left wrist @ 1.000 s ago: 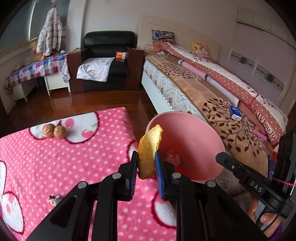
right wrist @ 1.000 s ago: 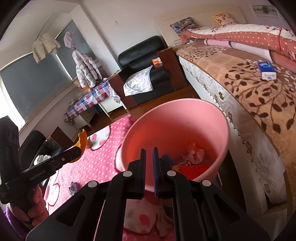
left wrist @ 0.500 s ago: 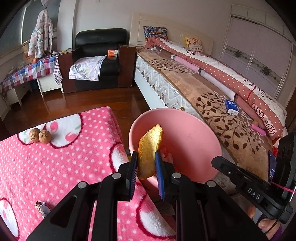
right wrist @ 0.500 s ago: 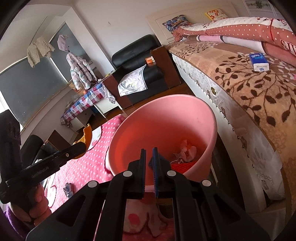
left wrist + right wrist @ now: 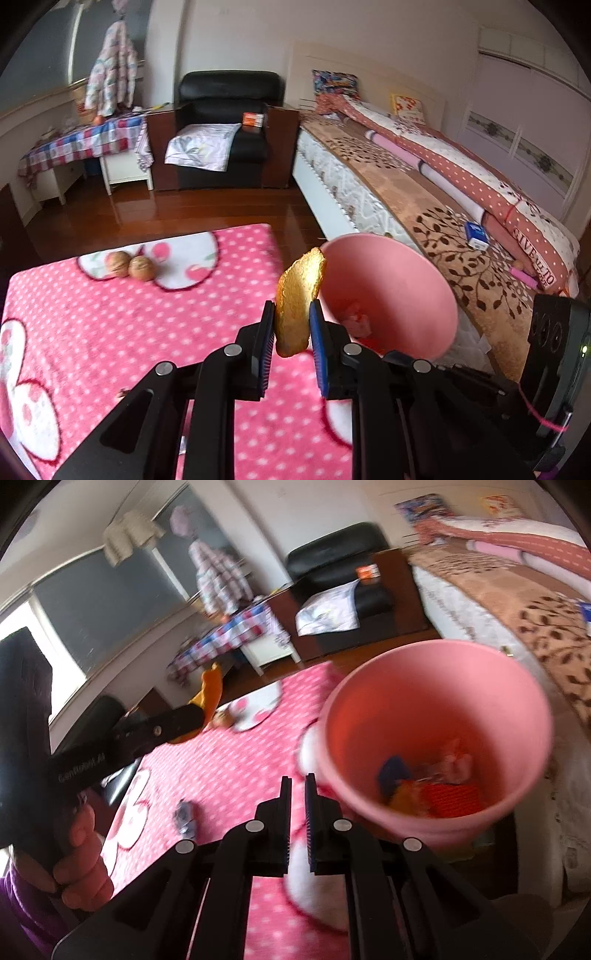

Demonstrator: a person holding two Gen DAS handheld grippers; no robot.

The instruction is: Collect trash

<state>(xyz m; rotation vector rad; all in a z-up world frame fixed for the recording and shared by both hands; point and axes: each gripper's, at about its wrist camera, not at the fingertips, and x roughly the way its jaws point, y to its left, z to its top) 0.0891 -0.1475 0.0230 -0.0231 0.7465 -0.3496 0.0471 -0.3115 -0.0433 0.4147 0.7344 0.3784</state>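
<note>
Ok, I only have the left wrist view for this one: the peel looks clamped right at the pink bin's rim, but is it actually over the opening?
Observer: Not yet. In the right wrist view the orange peel in the left gripper is over the pink blanket, clearly left of the pink bin.
Operator: Is the right gripper carrying anything?
Observer: No, the right gripper is shut with nothing between its fingers.
Operator: What does the bin hold? I only see scraps of pink and red.
Observer: Also a blue piece and an orange piece, though they are blurred.
</note>
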